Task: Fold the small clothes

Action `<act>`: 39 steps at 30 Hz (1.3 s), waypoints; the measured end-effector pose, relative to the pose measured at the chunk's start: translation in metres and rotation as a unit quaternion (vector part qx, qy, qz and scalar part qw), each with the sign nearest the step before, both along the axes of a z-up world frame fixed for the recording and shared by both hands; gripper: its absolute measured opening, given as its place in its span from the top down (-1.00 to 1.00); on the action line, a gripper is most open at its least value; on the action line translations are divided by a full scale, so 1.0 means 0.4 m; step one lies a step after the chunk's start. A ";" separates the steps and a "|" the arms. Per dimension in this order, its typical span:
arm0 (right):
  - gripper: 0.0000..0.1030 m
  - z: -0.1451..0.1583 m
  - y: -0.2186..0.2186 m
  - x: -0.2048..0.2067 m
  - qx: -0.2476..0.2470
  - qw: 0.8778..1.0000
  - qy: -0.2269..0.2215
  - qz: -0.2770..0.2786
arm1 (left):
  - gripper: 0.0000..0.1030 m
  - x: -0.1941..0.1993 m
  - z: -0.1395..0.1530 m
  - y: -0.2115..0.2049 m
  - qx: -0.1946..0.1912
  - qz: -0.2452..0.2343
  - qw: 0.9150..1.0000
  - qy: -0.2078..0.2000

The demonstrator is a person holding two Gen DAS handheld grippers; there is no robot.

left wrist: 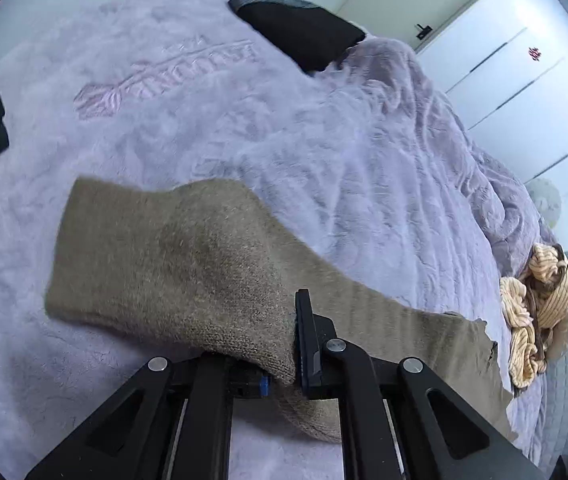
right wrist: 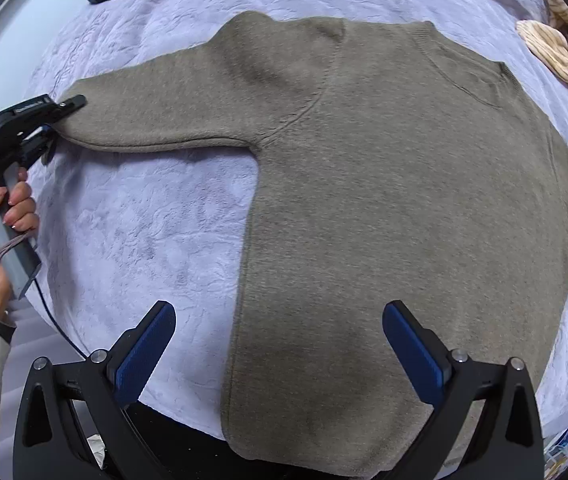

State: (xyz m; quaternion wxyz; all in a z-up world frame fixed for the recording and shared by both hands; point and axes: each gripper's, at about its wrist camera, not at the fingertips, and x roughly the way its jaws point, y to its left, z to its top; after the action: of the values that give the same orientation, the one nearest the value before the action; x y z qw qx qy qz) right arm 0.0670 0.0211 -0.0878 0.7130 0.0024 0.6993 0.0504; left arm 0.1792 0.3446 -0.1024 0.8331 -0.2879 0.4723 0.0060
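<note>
Jaws of the left gripper [right wrist: 71,109] clamp the sweater's [right wrist: 384,200] sleeve cuff; the right gripper [right wrist: 280,344] hangs wide open above the sweater, spread flat on the bed [right wrist: 144,232].

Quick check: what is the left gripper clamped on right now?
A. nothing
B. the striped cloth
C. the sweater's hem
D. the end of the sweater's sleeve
D: the left gripper pinches the cuff end of the sleeve of the brown sweater, stretched out across the bed.
</note>
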 end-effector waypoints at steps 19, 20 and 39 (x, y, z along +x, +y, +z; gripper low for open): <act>-1.00 0.019 -0.546 -0.031 -0.010 0.991 -0.038 -0.124 | 0.79 -0.007 0.145 -0.929 0.078 -0.298 0.950 -0.045; -1.00 0.015 -0.574 -0.035 -0.012 0.991 -0.038 -0.130 | 0.79 -0.012 0.119 -0.985 0.081 -0.312 0.946 -0.038; -1.00 -0.020 -0.666 0.042 -0.030 0.990 -0.067 -0.121 | -0.95 -0.123 0.129 -1.020 0.167 -0.316 0.934 -0.010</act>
State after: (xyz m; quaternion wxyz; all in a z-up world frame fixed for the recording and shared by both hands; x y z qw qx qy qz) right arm 0.0837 -0.2454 -0.0956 0.7586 0.0622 0.6460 -0.0575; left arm 0.1301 -0.0634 -0.0508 0.8326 0.0195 0.5228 -0.1818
